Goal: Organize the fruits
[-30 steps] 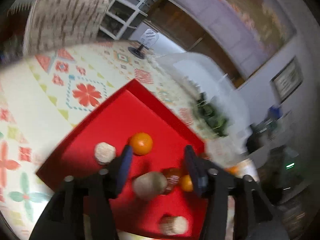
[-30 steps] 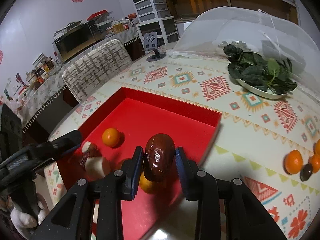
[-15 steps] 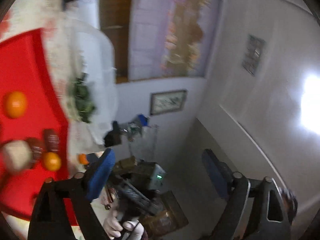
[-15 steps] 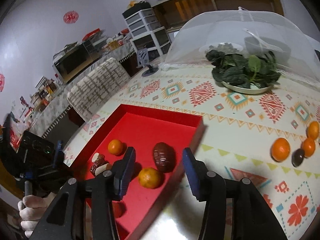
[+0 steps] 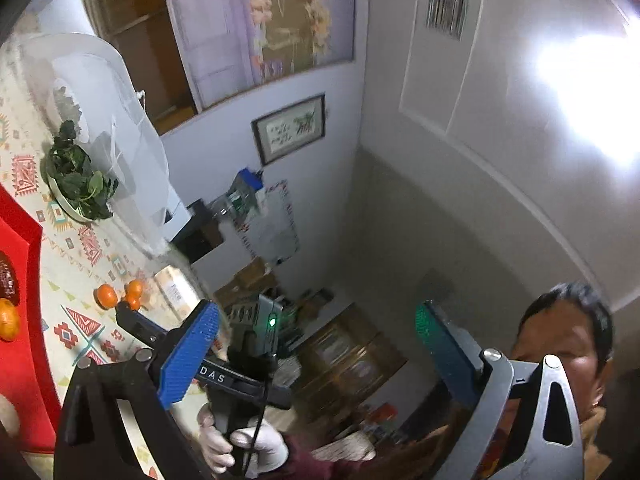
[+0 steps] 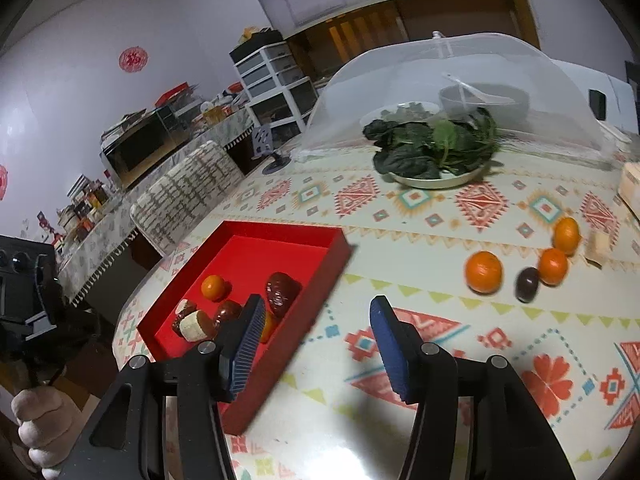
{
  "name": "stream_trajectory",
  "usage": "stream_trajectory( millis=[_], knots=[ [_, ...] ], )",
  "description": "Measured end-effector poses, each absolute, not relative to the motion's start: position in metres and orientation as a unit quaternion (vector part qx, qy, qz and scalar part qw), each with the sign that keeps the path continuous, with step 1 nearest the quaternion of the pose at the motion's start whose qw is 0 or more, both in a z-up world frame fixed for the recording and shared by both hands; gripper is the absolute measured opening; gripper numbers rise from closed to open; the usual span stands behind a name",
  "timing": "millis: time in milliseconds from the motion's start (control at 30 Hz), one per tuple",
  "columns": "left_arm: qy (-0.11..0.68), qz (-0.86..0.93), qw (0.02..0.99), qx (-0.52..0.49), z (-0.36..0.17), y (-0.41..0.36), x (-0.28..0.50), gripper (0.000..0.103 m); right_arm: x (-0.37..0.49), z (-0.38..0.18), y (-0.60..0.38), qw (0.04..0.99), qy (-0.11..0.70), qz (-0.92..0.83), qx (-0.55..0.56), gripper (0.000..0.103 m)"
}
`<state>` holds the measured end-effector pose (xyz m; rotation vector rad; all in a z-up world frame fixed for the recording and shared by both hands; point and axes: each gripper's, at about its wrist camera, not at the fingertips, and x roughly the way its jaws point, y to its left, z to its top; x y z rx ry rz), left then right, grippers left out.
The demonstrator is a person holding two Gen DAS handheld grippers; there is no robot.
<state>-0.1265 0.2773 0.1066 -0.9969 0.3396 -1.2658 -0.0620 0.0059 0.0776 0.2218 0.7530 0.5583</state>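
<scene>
While right gripper (image 6: 316, 344) opens — empty, red tray (image 6: 320, 276) just left

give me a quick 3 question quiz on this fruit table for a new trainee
1. True or false: the right tool is holding a fruit.
2. How many fruits lie loose on the tablecloth, outside the red tray?
3. What sits on the plate in front of the mesh cover? A) oranges B) leafy greens C) bread

Key:
1. False. Its jaws are opening with nothing between them.
2. Four: a large orange, two smaller oranges and one dark fruit.
3. B, leafy greens.
</scene>
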Motion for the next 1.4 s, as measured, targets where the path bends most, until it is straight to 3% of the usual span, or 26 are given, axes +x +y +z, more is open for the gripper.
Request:
stream_trajectory(
  millis=[333,433,700,1100,1400],
  knots=[
    [0.246,-0.557,0.679,-0.410,0.106,0.179,-0.130,0.099,-0.053,0.102,-0.070,0.914,0.334,0.155,0.172,0.062],
    [0.277,-0.548,0.679,-0.402,0.102,0.145,-0.132,0.099,-0.051,0.111,-0.087,0.920,0.322,0.111,0.195,0.071],
    [0.319,-0.555,0.707,-0.301,0.114,0.072,-0.160,0.101,-0.047,0.105,-0.101,0.911,0.331,0.073,0.236,0.072],
    [0.328,-0.563,0.685,-0.325,0.106,0.074,-0.156,0.101,-0.051,0.112,-0.156,0.913,0.305,0.026,0.270,0.072],
    [0.334,-0.465,0.763,-0.299,0.108,0.101,-0.119,0.101,-0.060,0.096,-0.213,0.912,0.329,0.013,0.246,0.074]
  ],
)
